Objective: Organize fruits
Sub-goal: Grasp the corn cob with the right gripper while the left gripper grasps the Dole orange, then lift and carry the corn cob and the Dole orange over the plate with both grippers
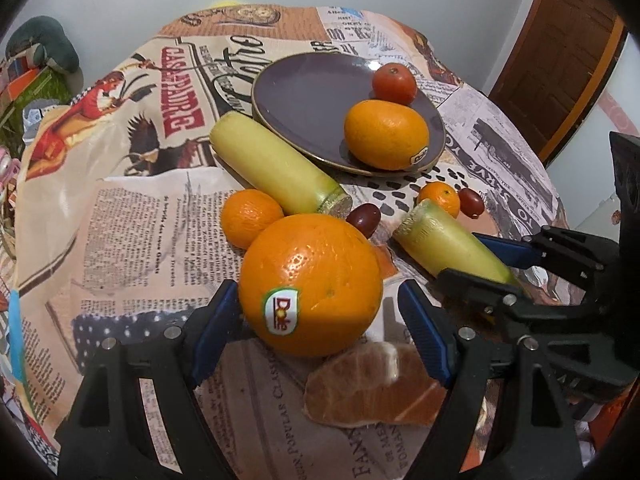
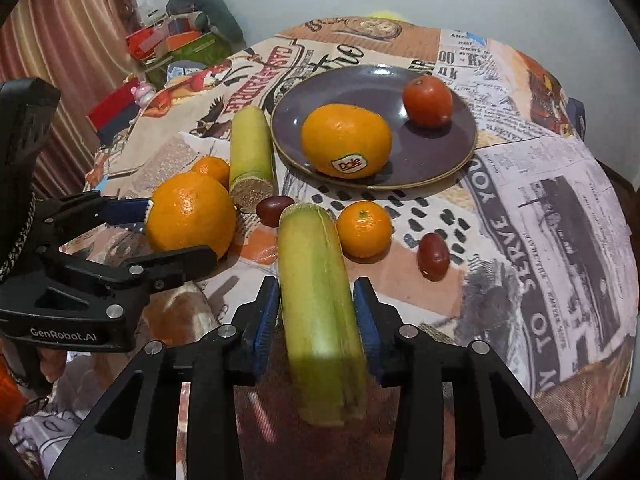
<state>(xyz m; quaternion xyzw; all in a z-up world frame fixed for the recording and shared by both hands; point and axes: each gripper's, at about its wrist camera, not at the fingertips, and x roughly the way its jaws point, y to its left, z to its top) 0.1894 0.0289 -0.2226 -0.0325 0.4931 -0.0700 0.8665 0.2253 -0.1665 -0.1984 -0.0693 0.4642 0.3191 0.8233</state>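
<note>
My left gripper [image 1: 318, 316] straddles a large Dole orange [image 1: 310, 284]; its left pad touches the orange, its right pad stands a little off. It is open. My right gripper [image 2: 316, 316] is shut on a yellow-green cane piece [image 2: 316, 300], also seen in the left wrist view [image 1: 448, 242]. A purple plate [image 2: 436, 152] holds a second Dole orange [image 2: 346, 140] and a tomato [image 2: 427, 96]. A second cane piece [image 2: 252, 148], two small tangerines [image 2: 364, 229] [image 2: 212, 169] and two red grapes [image 2: 433, 256] [image 2: 274, 210] lie on the cloth.
Peeled orange segments [image 1: 372, 392] lie just under my left gripper. The round table has a newspaper-print cloth [image 2: 540, 208]. Clutter of boxes and a green cushion [image 2: 184, 36] stands off the table's far left. A brown door [image 1: 560, 68] is at the right.
</note>
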